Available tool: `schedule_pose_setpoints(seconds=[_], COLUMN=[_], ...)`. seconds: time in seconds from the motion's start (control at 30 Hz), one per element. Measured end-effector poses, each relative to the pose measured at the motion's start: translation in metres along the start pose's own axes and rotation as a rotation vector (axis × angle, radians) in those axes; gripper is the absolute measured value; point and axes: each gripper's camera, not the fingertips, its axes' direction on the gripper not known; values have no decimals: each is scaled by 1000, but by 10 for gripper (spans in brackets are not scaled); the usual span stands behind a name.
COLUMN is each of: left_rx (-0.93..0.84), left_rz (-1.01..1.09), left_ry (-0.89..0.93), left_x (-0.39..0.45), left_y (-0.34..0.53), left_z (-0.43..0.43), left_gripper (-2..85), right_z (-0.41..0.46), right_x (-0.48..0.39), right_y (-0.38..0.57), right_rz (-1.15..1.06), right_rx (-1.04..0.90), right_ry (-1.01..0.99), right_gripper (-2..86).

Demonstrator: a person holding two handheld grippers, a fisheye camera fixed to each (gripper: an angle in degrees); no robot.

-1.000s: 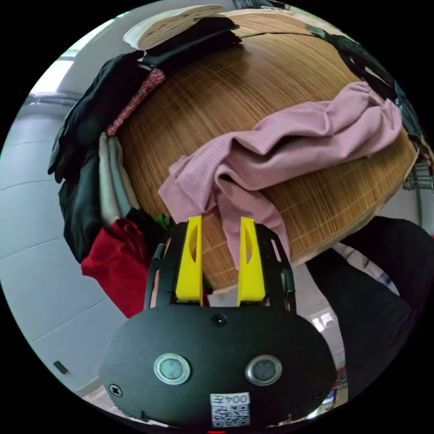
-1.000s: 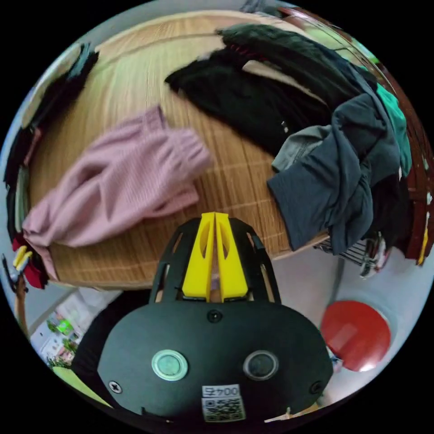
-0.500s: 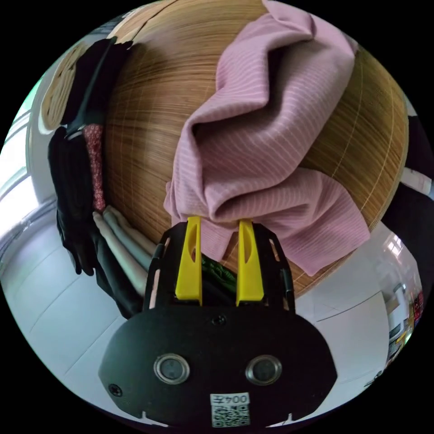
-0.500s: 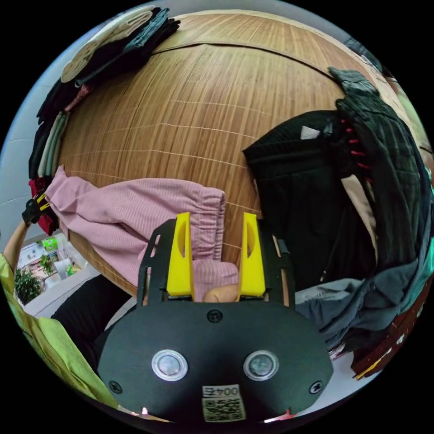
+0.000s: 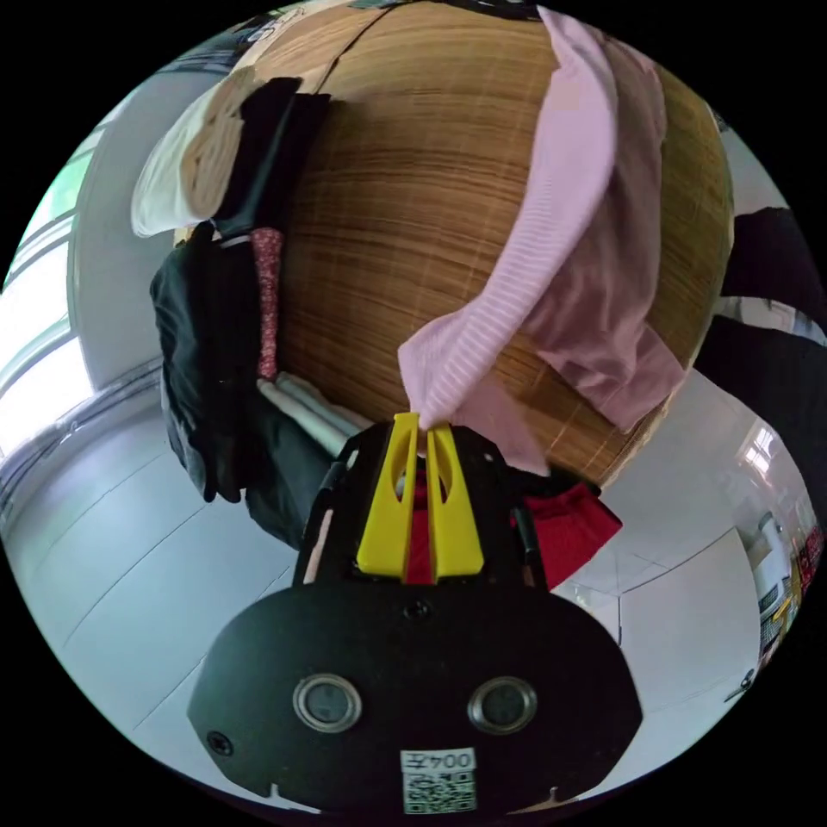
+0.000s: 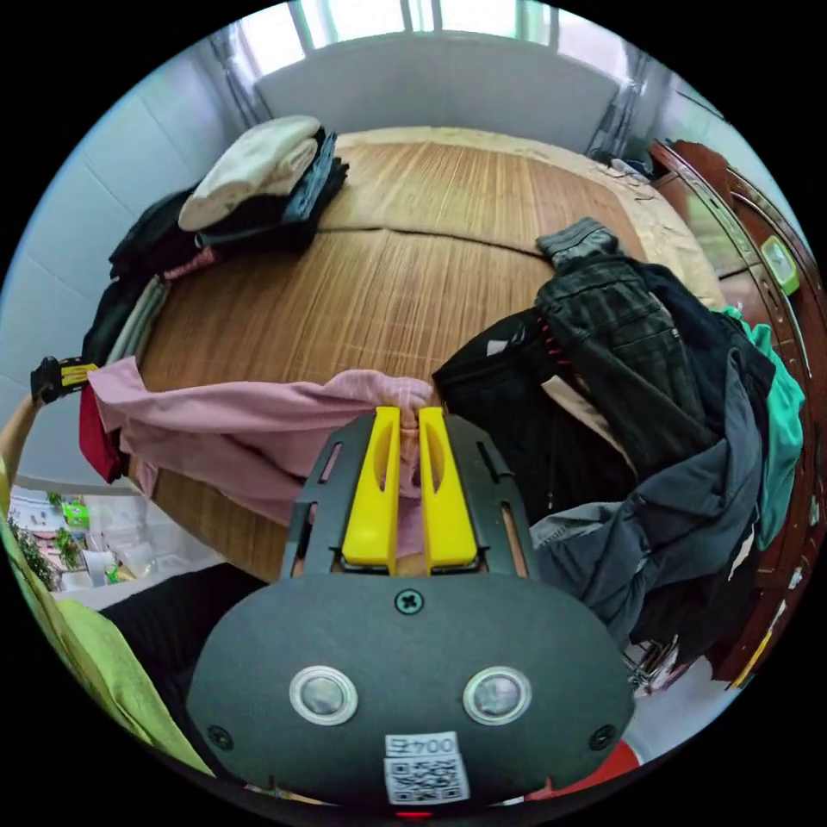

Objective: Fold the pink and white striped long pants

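Observation:
The pink and white striped pants [image 6: 250,418] hang stretched lengthwise above the near edge of a bamboo-mat surface [image 6: 362,293]. My right gripper [image 6: 407,415] is shut on the gathered waistband end. In the left gripper view, my left gripper [image 5: 422,422] is shut on a leg hem of the pants [image 5: 551,250], which rise away from it over the mat [image 5: 405,215]. The left gripper [image 6: 60,376] also appears at the far left of the right gripper view, holding the other end.
Folded clothes are stacked at the mat's far left corner [image 6: 258,177] and along its left edge [image 5: 233,284]. A heap of dark unfolded garments [image 6: 655,388] covers the right side. A red cloth [image 5: 568,525] hangs off the edge. A person's yellow-green sleeve [image 6: 95,663] is at lower left.
Both grippers have shut on the pants, the right on the waistband, the left on a hem. The pants went from a crumpled heap on the mat to being lifted and pulled out long.

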Motion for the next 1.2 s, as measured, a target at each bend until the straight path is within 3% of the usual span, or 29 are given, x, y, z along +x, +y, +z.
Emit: schedule_pose_setpoints(seconds=[0.13, 0.2, 0.33, 0.43, 0.6, 0.73, 0.87, 1.2], left_rx=[-19, -55, -238, -144, 100, 60, -27, 55], left_rz=[-3, -129, -219, -296, -533, -606, -647, -858], left_ry=[-25, -29, 122, 196, 410, 514, 455, 452], left_x=[-61, -113, -158, -154, -55, 60, 155, 167], left_y=[-30, -62, -98, -82, 9, 44, 36, 23], left_z=[0, 15, 46, 29, -2, -6, -22, -47], left_gripper=[14, 24, 52, 68, 92, 117, 131, 154], right_z=[5, 21, 65, 63, 98, 150, 193, 250], right_x=[20, 33, 55, 63, 93, 125, 144, 165], right_y=[-37, -59, -82, -35, 89, 185, 234, 303], right_rz=[79, 145, 269, 284, 348, 485, 638, 869], right_rx=[88, 133, 42, 92, -29, -129, -138, 78], right_ry=[47, 35, 39, -13, -81, -180, -321, -437], right_gripper=[44, 54, 77, 76, 94, 142, 158, 127])
